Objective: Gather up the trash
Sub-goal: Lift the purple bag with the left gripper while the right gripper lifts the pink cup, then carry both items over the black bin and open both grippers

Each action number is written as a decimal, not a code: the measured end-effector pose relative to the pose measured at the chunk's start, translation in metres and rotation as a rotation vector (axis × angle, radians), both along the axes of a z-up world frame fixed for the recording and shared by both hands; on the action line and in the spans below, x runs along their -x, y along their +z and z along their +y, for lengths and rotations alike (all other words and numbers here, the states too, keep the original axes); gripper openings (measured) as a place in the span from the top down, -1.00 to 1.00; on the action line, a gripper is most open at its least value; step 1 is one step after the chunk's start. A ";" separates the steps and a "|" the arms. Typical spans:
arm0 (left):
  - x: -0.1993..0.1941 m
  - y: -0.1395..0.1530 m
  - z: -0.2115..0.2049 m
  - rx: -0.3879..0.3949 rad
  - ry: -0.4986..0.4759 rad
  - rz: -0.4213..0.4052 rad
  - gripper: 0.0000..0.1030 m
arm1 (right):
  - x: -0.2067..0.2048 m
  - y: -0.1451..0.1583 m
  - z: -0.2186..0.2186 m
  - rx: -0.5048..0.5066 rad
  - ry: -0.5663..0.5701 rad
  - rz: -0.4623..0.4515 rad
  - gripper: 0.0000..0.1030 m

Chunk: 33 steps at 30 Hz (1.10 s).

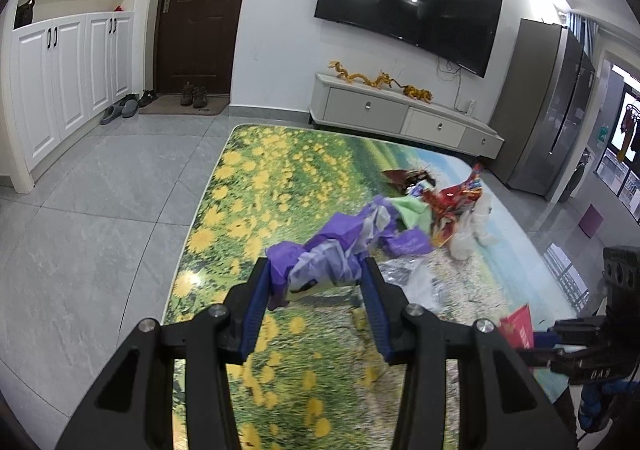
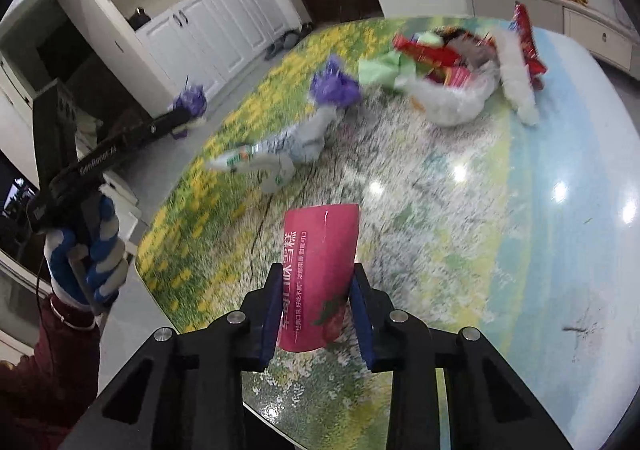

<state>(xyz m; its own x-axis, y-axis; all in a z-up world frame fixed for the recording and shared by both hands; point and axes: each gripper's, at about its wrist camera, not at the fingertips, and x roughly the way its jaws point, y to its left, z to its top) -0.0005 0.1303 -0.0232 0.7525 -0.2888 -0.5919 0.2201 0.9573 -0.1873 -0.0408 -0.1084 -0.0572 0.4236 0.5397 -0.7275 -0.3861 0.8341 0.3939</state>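
Two wrist cameras look down over a glossy desk [image 1: 248, 185] printed with a field of yellow flowers that fades to pale blue sky at the far side.

The left gripper [image 1: 316, 270] has its jaws pinched on a crumpled purple wrapper [image 1: 320, 266], which fills the gap between the blue pads and is lifted above the desk. In the right view this gripper [image 2: 188, 109] hangs past the desk's left edge, over grey floor tiles, held by a hand [image 2: 88, 246] in a blue and white glove.

The right gripper [image 2: 314, 278] has its jaws narrowed around a pink pouch [image 2: 320, 266] with white print. The pouch stands up between the pads, near the desk's near edge. Whether the pads press it firmly, I cannot tell for sure, but both sides meet it.

The remaining trash lies toward the far right part of the desk: a loose heap [image 1: 440, 209] of red snack packets, a green wrapper, white plastic and more purple paper. A clear crinkled bag [image 2: 264, 161] lies apart from it, closer to the middle.

The left half of the desk is bare. Its rounded left edge gives onto a broad stretch of open floor [image 1: 80, 217] running to white cupboards [image 1: 60, 81] and a dark door [image 1: 200, 9]. Beyond the far edge stands a low white cabinet [image 1: 400, 113] under a wall television [image 1: 408, 1], with a narrow strip of floor between.
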 end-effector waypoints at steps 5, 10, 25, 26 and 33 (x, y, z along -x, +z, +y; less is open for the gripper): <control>0.002 0.016 -0.031 -0.016 -0.047 -0.017 0.17 | 0.001 0.026 -0.038 -0.048 -0.073 -0.085 0.42; -0.002 0.032 -0.082 -0.023 -0.131 -0.028 0.17 | 0.009 0.048 -0.099 -0.062 -0.191 -0.169 0.42; -0.014 0.033 -0.345 0.012 -0.598 0.064 0.17 | 0.070 0.014 -0.345 0.110 -0.739 -0.147 0.41; -0.013 0.030 -0.366 0.008 -0.628 0.075 0.17 | 0.075 0.008 -0.359 0.117 -0.771 -0.133 0.41; -0.013 0.002 -0.481 0.016 -0.758 0.190 0.11 | 0.078 -0.026 -0.417 0.176 -0.874 -0.044 0.38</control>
